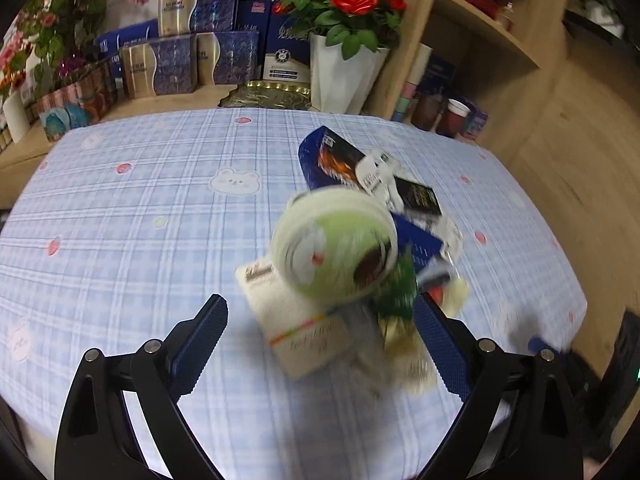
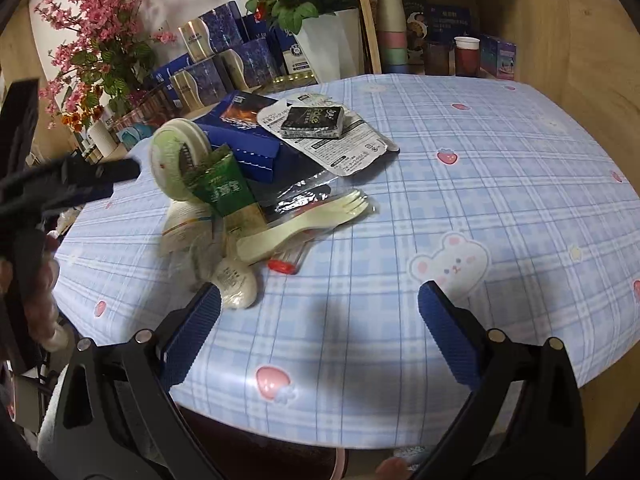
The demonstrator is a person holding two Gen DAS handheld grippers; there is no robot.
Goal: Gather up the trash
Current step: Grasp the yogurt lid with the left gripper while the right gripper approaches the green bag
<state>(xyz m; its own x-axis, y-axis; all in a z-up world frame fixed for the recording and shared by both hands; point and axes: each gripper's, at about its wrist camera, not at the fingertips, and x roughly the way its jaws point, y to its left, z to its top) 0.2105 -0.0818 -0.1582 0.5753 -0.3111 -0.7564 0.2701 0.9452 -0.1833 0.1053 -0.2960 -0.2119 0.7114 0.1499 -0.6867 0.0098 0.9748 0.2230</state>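
Note:
A heap of trash lies on the blue checked tablecloth [image 1: 140,220]. On top leans a round green-and-white tub [image 1: 336,244], blurred in the left wrist view. Around it are a green sachet [image 2: 224,188], a blue carton [image 2: 240,116], a small black pack [image 2: 312,122] on a peeled white lid [image 2: 344,152], a cream plastic fork [image 2: 304,220] and a white card box [image 1: 304,332]. My left gripper [image 1: 320,320] is open, its fingers either side of the heap's near edge. My right gripper [image 2: 320,300] is open over bare cloth, with a small white packet [image 2: 236,284] by its left finger.
Blue and gold gift boxes [image 1: 176,56] and a white pot of red roses [image 1: 344,72] stand behind the table. A wooden shelf with stacked cups [image 2: 392,32] is at the back right. The table's near edge [image 2: 320,436] is close below my right gripper.

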